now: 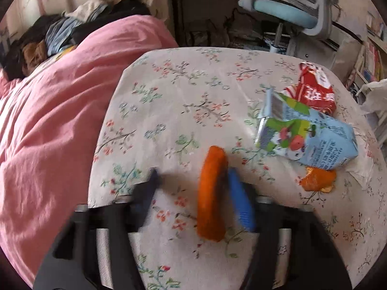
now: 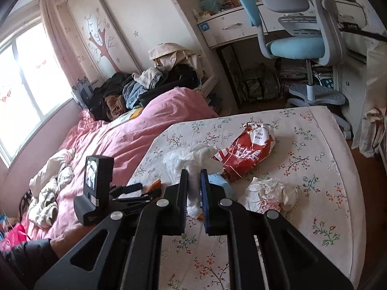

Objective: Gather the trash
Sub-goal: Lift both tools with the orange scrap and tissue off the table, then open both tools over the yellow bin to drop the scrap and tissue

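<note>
An orange peel (image 1: 211,193) hangs blurred against the blue pad of my left gripper (image 1: 193,172). The other finger stands well apart from the peel, so the jaws are open over the floral sheet (image 1: 188,91). Right of it lie a flattened blue milk carton (image 1: 307,135), a red snack bag (image 1: 316,89) and a second orange peel (image 1: 318,178). My right gripper (image 2: 193,172) is shut on a white tissue (image 2: 191,157), held above the sheet. The red snack bag (image 2: 246,154) lies just beyond it, and a crumpled white paper (image 2: 271,191) to its right.
A pink duvet (image 1: 60,120) covers the left half of the bed, with piled clothes (image 2: 145,84) at its far end. A blue swivel chair (image 2: 297,46) and a white desk (image 2: 229,29) stand past the bed. A white bag (image 2: 372,133) hangs at the right.
</note>
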Demonstrator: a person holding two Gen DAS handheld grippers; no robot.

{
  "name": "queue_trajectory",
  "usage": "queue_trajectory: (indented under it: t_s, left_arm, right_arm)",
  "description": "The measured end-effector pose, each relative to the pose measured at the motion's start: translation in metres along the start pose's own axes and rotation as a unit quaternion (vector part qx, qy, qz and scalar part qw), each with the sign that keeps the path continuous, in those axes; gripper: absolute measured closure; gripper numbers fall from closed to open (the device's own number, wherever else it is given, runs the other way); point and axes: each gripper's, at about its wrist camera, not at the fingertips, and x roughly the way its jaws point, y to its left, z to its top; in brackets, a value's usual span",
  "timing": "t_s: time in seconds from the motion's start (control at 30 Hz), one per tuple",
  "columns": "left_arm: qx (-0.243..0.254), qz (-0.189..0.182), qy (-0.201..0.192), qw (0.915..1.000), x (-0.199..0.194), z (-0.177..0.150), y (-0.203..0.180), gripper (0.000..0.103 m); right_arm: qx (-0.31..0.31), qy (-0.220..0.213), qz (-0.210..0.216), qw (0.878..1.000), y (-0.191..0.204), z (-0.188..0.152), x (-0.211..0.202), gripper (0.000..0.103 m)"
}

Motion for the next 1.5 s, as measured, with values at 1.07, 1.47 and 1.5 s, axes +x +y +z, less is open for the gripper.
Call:
queue_trajectory:
  t_s: [1.07, 1.47, 1.5]
  left_arm:
    - [-0.058, -0.152, 0.005, 0.9867, -0.183, -0.206, -0.021, 0.087]
    - [-0.012, -0.081, -0.083, 0.9932, -0.215, -0.191, -0.029, 0.029]
    - [-0.020, -0.072, -0.104, 0.9918, -0.221, -0.184, -0.025, 0.027]
  right_arm:
    - [-0.076, 0.157, -0.053, 0.983, 0.095, -0.191, -0.055, 0.053]
    - [-0.028, -0.033, -0.109, 0.993, 0.072, -0.124, -0.120, 0.018]
    - [-0.035, -0.048, -0.116, 0.992, 0.072, -0.116, -0.122, 0.016]
